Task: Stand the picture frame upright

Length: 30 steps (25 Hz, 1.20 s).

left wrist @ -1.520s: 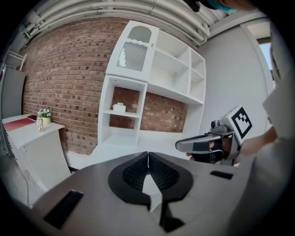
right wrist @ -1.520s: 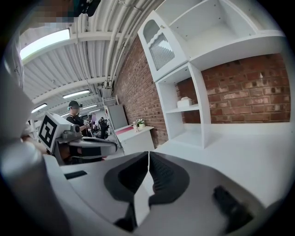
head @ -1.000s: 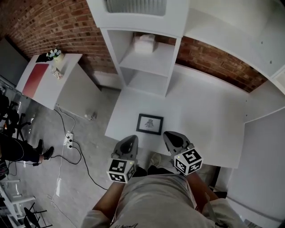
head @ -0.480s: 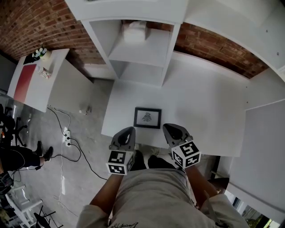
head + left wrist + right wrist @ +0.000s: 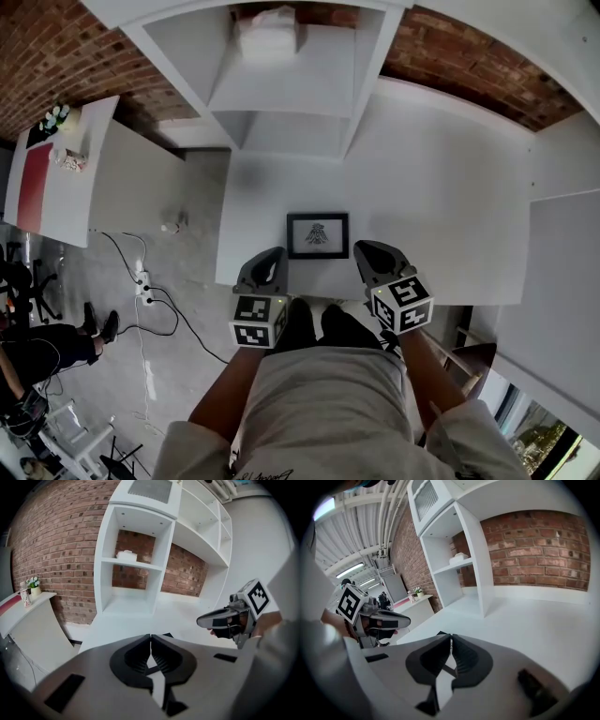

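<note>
Small black picture frame (image 5: 318, 234) lies flat near the white bench's (image 5: 441, 206) near edge, long axis left-right. It sits just beyond and between left tongs (image 5: 272, 256) and right tongs (image 5: 365, 249) (both closed, empty), equally near each

Head view steeply down over table (image 5: 422, 187), gripper views low, both facing shelving (image 5: 136, 564)

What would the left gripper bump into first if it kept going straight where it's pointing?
Probably the white table, just left of the flat-lying picture frame. The left gripper tilts downward toward it, though depth is hard to judge.
</note>
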Motion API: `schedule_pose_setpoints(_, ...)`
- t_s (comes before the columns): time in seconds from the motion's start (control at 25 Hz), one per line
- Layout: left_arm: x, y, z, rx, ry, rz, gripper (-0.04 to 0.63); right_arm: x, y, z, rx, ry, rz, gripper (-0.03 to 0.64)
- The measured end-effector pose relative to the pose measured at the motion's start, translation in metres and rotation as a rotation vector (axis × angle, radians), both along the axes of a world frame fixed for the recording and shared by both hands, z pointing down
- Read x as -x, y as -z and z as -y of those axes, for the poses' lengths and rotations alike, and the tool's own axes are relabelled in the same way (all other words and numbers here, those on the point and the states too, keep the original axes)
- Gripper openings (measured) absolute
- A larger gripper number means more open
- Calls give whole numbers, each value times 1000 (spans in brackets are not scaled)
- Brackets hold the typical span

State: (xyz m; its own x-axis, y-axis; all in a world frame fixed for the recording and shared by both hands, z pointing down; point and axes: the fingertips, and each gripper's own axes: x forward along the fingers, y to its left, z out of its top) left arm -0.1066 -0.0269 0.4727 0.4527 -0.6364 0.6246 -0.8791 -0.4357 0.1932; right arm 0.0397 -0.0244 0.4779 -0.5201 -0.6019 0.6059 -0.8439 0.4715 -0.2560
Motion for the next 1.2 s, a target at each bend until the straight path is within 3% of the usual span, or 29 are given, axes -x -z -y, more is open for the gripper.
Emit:
schedule_pose_setpoints(0.56, 0, -73, 25, 164, -31, 37, 19, -3, -68, 20, 121, -53, -67, 34)
schedule_pose_setpoints(0.88, -1, -105, 30, 237, -53, 47, 107, -2, -99, 27, 183, -72, -83, 80)
schedule_pose_setpoints(1.2, -5, -123, 33, 290, -65, 22, 114, 1, -120, 28, 247, -77, -101, 92)
